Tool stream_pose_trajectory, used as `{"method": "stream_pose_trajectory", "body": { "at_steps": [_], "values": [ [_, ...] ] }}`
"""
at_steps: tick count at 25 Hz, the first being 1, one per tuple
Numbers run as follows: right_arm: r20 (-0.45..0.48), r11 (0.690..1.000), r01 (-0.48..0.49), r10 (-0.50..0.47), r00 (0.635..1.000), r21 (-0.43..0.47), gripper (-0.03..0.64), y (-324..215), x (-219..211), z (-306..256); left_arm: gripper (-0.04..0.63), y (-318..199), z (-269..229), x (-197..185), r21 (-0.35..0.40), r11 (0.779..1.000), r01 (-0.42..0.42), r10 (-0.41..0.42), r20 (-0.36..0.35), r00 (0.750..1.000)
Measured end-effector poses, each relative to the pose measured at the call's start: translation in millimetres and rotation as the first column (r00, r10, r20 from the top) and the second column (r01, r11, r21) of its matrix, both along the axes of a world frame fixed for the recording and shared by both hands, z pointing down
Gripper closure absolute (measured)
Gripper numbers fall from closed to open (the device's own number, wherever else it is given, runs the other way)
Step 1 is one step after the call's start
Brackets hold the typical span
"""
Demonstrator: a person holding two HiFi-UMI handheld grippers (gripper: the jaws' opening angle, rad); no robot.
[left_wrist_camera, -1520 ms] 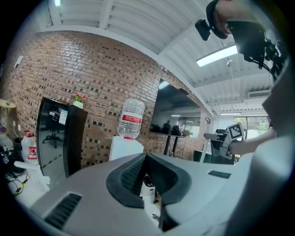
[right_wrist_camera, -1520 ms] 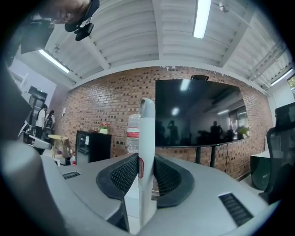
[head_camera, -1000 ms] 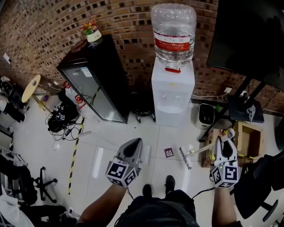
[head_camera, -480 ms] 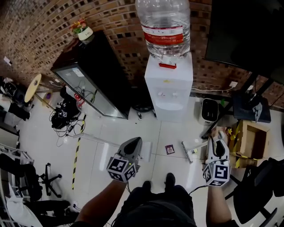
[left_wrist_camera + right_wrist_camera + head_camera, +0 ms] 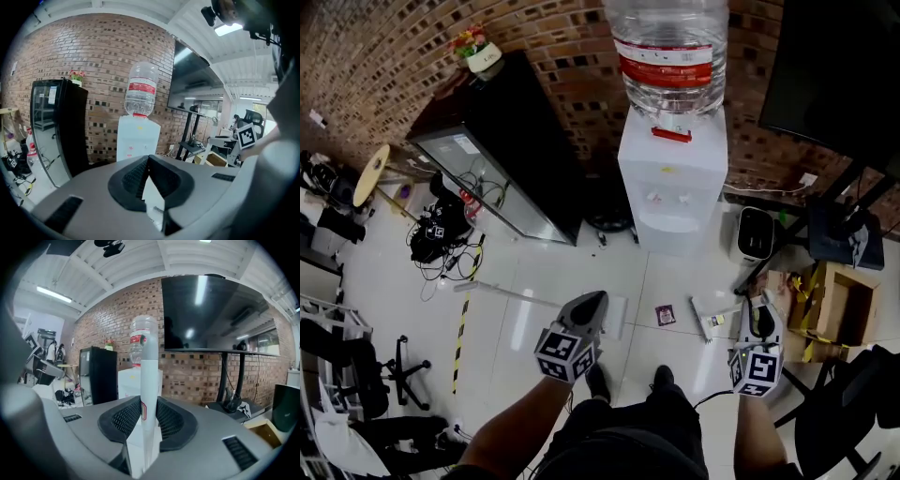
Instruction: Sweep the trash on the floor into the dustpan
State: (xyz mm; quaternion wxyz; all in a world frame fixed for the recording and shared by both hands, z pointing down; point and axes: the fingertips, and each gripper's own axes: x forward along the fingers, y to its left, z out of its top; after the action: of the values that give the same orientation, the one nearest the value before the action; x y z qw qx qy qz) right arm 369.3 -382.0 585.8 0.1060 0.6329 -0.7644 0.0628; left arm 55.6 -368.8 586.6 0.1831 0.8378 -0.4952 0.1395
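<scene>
A small purple wrapper [image 5: 664, 314] lies on the white tiled floor ahead of the person's feet. Just right of it rests the broom head [image 5: 705, 317]. Its white broom handle [image 5: 149, 380] stands upright between the jaws of my right gripper [image 5: 757, 321], which is shut on it. My left gripper [image 5: 586, 307] is shut, its jaw tips meeting [image 5: 148, 159]. A thin dustpan handle [image 5: 511, 294] slants away to its left. The white dustpan [image 5: 617, 317] sits by its tip, left of the wrapper.
A water dispenser [image 5: 673, 187] stands straight ahead against the brick wall, with a black fridge [image 5: 502, 159] to its left. Cables [image 5: 441, 239] and floor tape [image 5: 459, 328] lie left. A cardboard box [image 5: 839, 300], screen stand [image 5: 825, 225] and small white appliance [image 5: 757, 234] crowd the right.
The person has stepped slightly forward, so the dispenser looms closer. The right gripper has drawn back a little and the broom head has turned broader. Both grips are unchanged.
</scene>
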Motion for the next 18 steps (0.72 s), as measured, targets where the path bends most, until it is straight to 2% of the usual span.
{"method": "stream_pose_trajectory", "body": {
  "at_steps": [6, 10, 18],
  "values": [
    [-0.036, 0.999, 0.012, -0.014, 0.999, -0.047, 0.497, -4, -47, 26, 0.594, -4, 11, -26, -0.033, 0.998, -0.054, 0.054, 0.004, 0.999],
    [-0.037, 0.998, 0.004, -0.007, 0.999, -0.068, 0.495, 1, -82, 27, 0.594, -5, 12, -62, -0.049, 0.998, -0.034, 0.036, 0.029, 0.999],
    [-0.021, 0.993, -0.037, 0.035, 0.999, -0.109, 0.495, 35, -135, 30, 0.594, 3, -11, -105, -0.001, 0.999, -0.048, 0.048, 0.005, 0.999]
  ]
}}
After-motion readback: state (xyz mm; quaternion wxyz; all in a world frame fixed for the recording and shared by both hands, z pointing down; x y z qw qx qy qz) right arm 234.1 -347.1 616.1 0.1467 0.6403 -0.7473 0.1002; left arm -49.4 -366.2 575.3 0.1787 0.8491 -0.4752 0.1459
